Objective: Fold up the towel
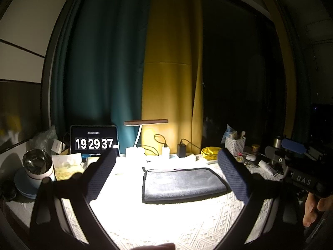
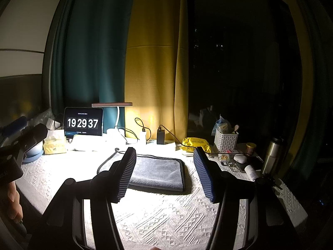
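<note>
1. You are facing a dark window at night, with a teal curtain (image 1: 97,66) and a yellow curtain (image 1: 172,62) hanging behind a worktop (image 2: 166,214) covered in a white patterned cloth.
2. A desk lamp (image 1: 145,123) at the back edge throws a bright pool of light over the middle of the worktop.
3. The towel (image 1: 183,184), grey with a dark border, lies flat and already folded into a compact rectangle in the middle of the worktop, in the lit patch.
4. Your left gripper (image 1: 166,175) is held above the near edge with its fingers (image 1: 102,177) spread wide; nothing sits between them, and the towel shows through the gap, well beyond the tips.
5. Your right gripper (image 2: 164,175) is also held over the near part of the worktop, its fingers (image 2: 127,175) spread apart and gripping nothing. From this view the left finger overlaps the towel's left part, but you cannot tell whether it touches the cloth.
6. A tablet (image 2: 83,121) showing 19 29 37 stands at the back left, beside the lamp.
7. Toward the left edge sit a tissue pack (image 2: 54,143) and a steel cup (image 1: 37,164).
8. Chargers with black cables (image 2: 160,135) are plugged in along the back edge.
9. Toward the back right you have a yellow packet (image 2: 195,143), a white lattice basket (image 2: 225,141) and a steel flask (image 2: 272,156).
</note>
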{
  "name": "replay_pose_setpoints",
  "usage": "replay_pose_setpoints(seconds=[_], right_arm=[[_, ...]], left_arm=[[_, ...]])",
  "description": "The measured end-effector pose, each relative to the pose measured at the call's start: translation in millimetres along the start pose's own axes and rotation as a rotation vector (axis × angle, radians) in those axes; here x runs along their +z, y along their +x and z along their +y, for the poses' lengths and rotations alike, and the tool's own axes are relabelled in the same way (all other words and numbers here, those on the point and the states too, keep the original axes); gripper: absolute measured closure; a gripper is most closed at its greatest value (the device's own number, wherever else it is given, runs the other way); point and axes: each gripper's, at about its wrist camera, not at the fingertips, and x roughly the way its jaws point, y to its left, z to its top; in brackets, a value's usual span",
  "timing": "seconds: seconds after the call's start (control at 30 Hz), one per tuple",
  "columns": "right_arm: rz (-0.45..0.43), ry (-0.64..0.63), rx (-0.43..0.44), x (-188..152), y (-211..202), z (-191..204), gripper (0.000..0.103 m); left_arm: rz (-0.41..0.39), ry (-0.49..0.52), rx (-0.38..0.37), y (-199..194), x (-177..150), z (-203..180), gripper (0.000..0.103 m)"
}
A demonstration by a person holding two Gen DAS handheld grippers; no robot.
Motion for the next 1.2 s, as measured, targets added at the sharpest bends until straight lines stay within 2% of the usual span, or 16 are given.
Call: replay_pose_setpoints(seconds=[0.87,1.2], right_arm=[[0.002,0.003,-0.004,-1.1,2.1,-2.0,0.043],[0.020,0.014,-0.007,-7.9,9.0,-8.8,0.043]], left_arm=[[0.009,0.004,-0.014,5.2,0.2,-0.1,0.004],[0.043,0.022,-0.036,18.5,-3.2,-4.2,0.004]])
